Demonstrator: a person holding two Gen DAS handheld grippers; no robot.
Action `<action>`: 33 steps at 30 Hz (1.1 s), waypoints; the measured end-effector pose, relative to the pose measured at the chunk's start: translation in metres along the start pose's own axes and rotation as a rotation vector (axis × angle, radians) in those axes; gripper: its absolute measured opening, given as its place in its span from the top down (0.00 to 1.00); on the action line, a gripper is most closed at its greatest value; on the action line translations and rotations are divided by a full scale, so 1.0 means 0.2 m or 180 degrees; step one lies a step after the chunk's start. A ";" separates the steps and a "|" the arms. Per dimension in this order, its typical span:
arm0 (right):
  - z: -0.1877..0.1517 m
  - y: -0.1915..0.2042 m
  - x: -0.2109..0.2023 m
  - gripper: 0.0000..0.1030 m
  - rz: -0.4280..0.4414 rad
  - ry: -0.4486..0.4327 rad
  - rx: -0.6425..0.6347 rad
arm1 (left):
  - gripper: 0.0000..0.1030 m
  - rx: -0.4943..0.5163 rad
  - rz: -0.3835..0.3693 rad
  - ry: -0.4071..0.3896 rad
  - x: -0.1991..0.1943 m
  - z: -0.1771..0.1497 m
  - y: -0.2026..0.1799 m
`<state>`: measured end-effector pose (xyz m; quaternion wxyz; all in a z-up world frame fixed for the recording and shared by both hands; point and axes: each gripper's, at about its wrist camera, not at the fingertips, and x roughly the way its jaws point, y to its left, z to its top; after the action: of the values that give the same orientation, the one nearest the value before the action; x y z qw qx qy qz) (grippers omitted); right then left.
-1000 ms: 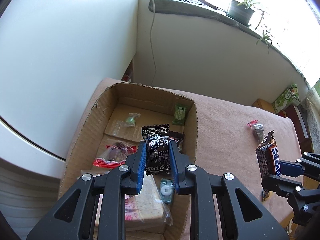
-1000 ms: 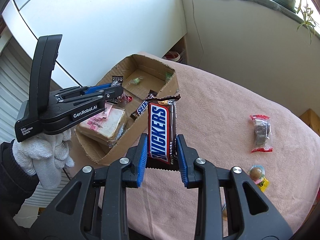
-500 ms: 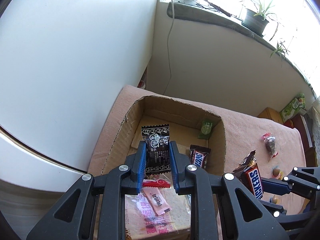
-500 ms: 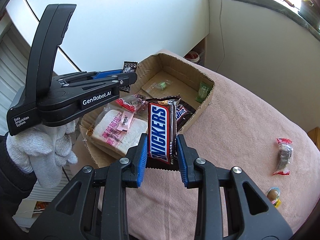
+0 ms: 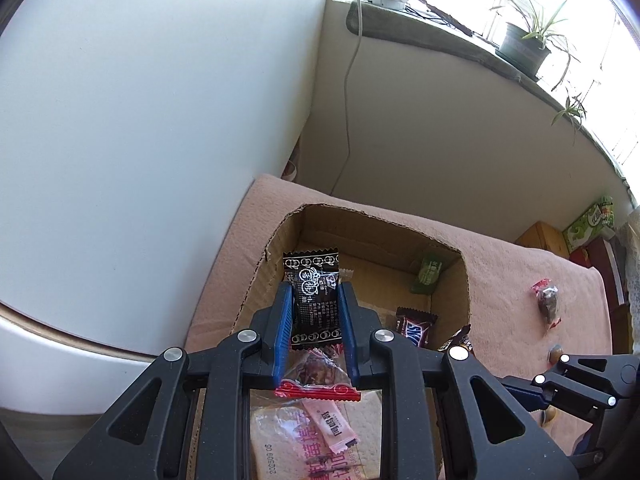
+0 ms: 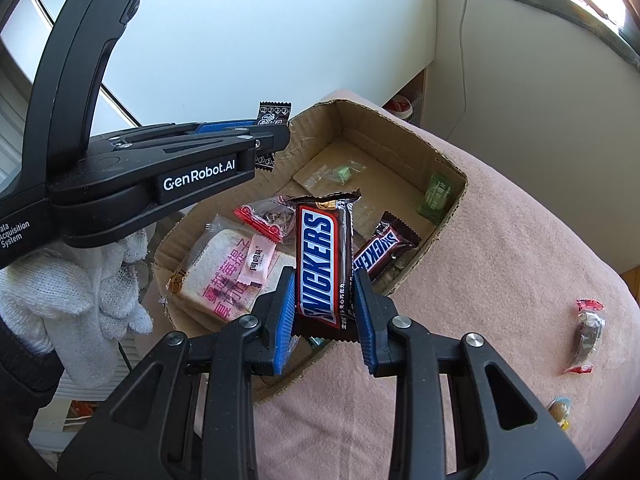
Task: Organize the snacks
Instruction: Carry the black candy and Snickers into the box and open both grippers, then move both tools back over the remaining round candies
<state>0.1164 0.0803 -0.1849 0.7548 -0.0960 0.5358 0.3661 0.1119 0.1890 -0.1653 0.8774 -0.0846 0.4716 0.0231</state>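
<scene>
Left wrist view: left gripper [image 5: 314,312] over the near-left part of the cardboard box [image 5: 256,276], blue fingers [image 5: 282,328] closed flat against both sides of a black sachet [image 5: 314,296], held upright above the box floor.
Right wrist view: right gripper [image 6: 324,312] at the near rim of the same cardboard box [image 6: 440,232], fingers [image 6: 286,316] clamped on a Snickers bar [image 6: 322,264], bar upright, label facing the camera, its top over the box interior.
Already boxed: bagged bread slice [image 6: 224,276] with a pink sachet [image 6: 256,260] on it, red-edged clear packet [image 6: 268,216], second Snickers bar [image 6: 380,252] against the right wall, green sachet [image 6: 438,196] in the far corner, small green candy [image 6: 342,172] on the floor.
Not yet boxed: red-ended wrapped sweet [image 6: 588,332] and a small yellow-wrapped candy [image 6: 558,410], both loose on the pink-covered surface [image 6: 500,260], well apart from the box.
Step in hand: by judgement, delivery of two snacks at once, both carried to the box, neither released.
Next move calls for: lowering each item into a free patch of floor, probably the bare middle, then spreading the fingers to drop; keeping the two grippers clear of each other, close as they are over the box.
Afterwards: likely a return to the loose sweets on the surface.
Risk: Snickers bar sitting near the rim, so a release too early could tip it outside.
</scene>
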 end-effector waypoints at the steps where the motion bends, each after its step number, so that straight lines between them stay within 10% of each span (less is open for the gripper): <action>1: 0.00 0.00 0.01 0.72 0.0004 0.0005 -0.0003 | 0.80 -0.0006 0.0000 -0.0005 0.00 0.00 0.00; 16: 0.03 0.04 0.00 0.71 -0.0036 -0.0004 -0.0127 | 0.65 -0.0050 0.0028 -0.0064 -0.04 0.03 0.00; 33: -0.08 -0.11 -0.18 0.47 -0.0125 -0.0157 0.0099 | 0.65 -0.0012 -0.0018 -0.0125 -0.13 -0.04 -0.07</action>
<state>0.1131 0.0400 -0.1663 0.7762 -0.0858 0.5206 0.3451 0.0934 0.1742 -0.1455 0.8864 -0.0871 0.4540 0.0231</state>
